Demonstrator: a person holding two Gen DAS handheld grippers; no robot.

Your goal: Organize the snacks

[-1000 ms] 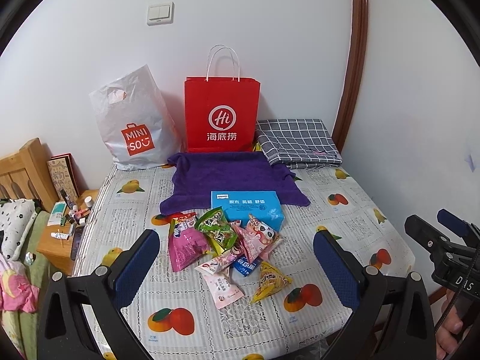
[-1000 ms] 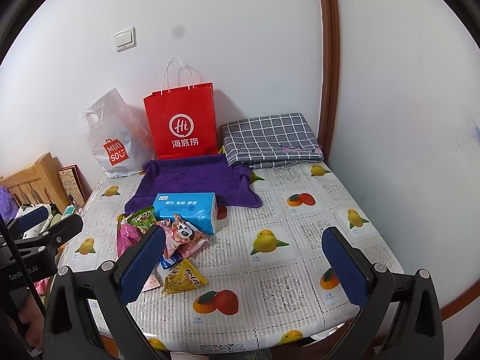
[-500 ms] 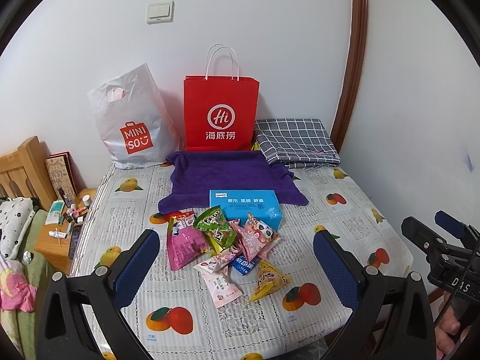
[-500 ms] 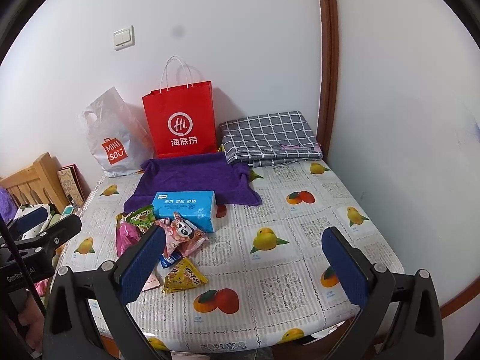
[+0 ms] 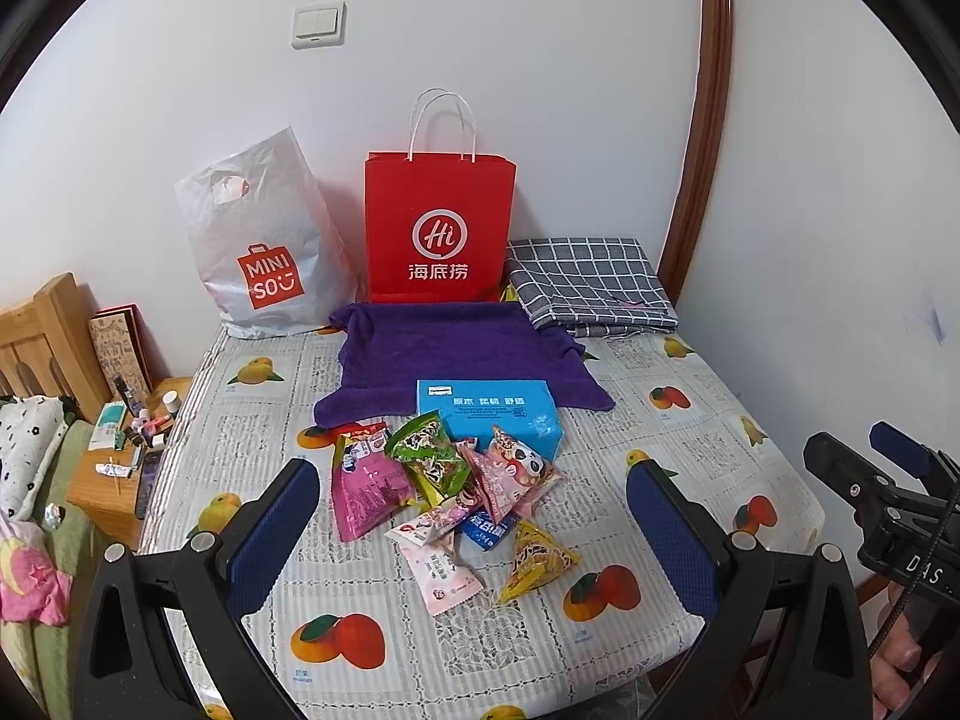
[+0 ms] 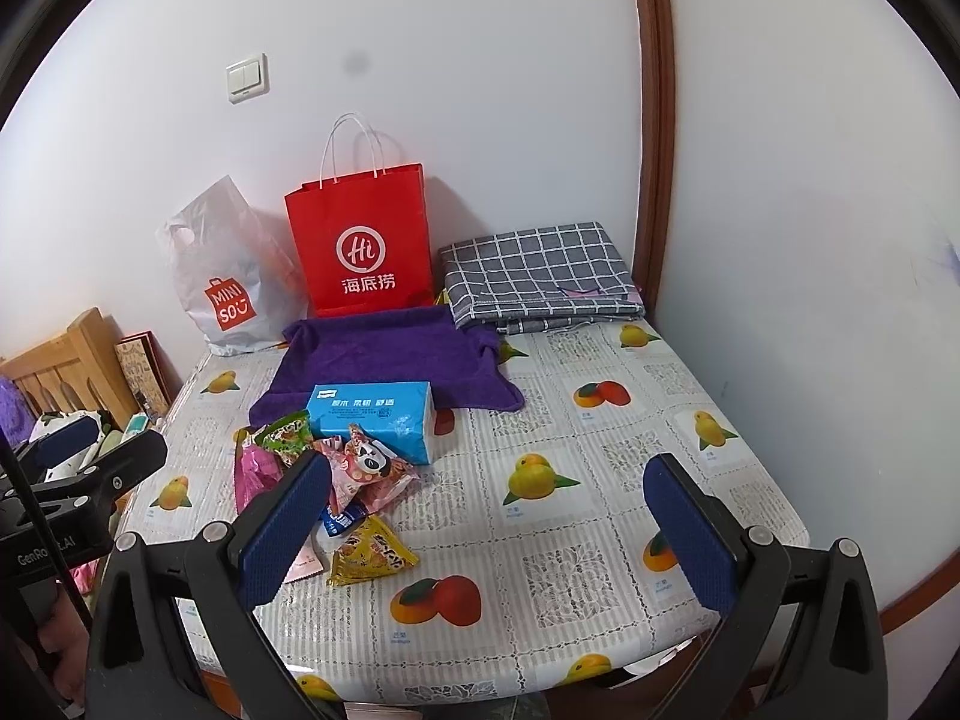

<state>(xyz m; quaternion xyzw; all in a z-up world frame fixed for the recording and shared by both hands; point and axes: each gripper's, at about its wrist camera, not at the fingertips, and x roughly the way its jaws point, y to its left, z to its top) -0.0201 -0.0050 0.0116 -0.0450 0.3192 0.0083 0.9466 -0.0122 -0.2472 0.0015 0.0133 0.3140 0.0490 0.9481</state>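
Note:
A heap of several snack packets [image 5: 456, 492] lies on the fruit-print table [image 5: 690, 420]: pink, green and yellow [image 5: 537, 558] ones among them. It also shows in the right wrist view [image 6: 336, 480]. Behind it lie a blue tissue pack [image 5: 489, 411] and a purple towel [image 5: 456, 354]. A red paper bag [image 5: 440, 228] and a white MINISO bag [image 5: 264, 246] stand against the wall. My left gripper [image 5: 474, 534] is open and empty, held above the table's near edge in front of the heap. My right gripper [image 6: 486, 528] is open and empty, right of the heap.
A folded grey checked cloth [image 5: 591, 285] lies at the back right corner. A wooden bed frame [image 5: 42, 336] and a small nightstand with bottles [image 5: 120, 450] stand left of the table. White walls close the back and right sides.
Both views have shifted slightly, the scene sliding a little up and back in frame. Nothing on the table moved. Both grippers stay open.

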